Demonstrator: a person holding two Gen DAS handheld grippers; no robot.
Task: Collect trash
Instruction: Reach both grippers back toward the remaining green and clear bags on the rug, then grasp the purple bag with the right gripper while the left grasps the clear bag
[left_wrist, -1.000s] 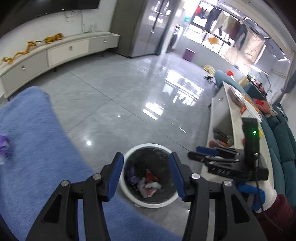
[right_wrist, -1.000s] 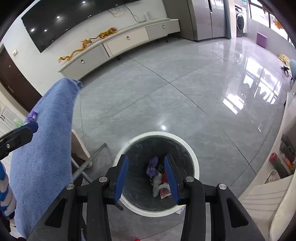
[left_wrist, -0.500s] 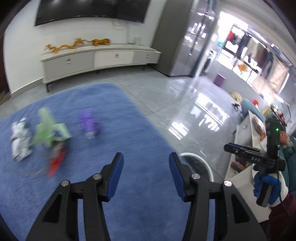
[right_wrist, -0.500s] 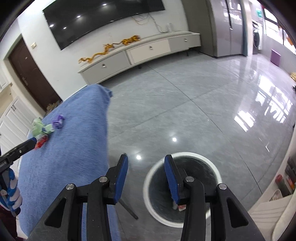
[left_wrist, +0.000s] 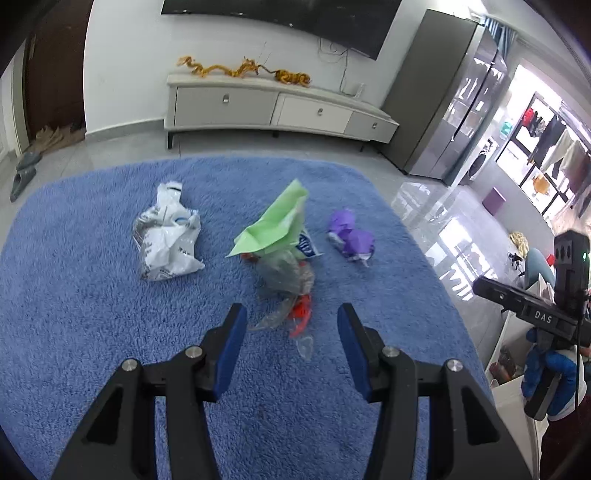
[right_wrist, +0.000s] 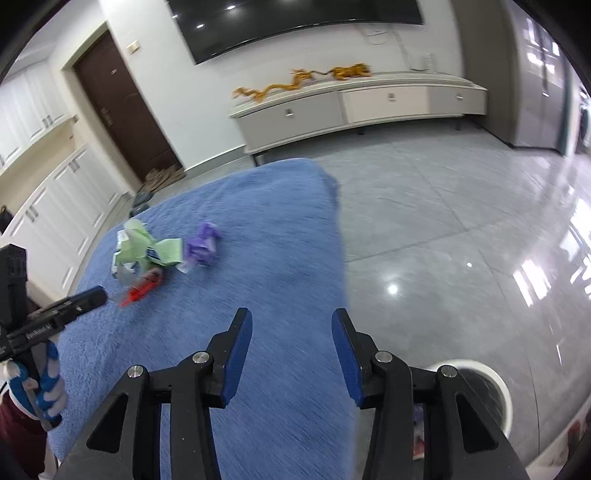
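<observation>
A crumpled white printed plastic bag (left_wrist: 168, 234) is lying farthest left on the fuzzy blue cloth (left_wrist: 74, 314), apart from the other scraps. To its right, a folded light-green paper sheet (left_wrist: 275, 225) is resting on top of a clear crinkled plastic wrapper (left_wrist: 286, 277), with a small red scrap (left_wrist: 301, 314) poking out at the near end. Right of that pile, a crumpled purple wrapper (left_wrist: 351, 238) is sitting by itself. The left gripper (left_wrist: 291, 339) is hovering above the red scrap with its blue-padded jaws spread wide and holding nothing. Farther right, the right gripper (right_wrist: 291, 350) is hanging released over the cloth's edge, nothing between its jaws. A round white-rimmed trash bin (right_wrist: 491, 391) is standing on the glossy grey tiled floor (right_wrist: 461, 221) beside the cloth.
</observation>
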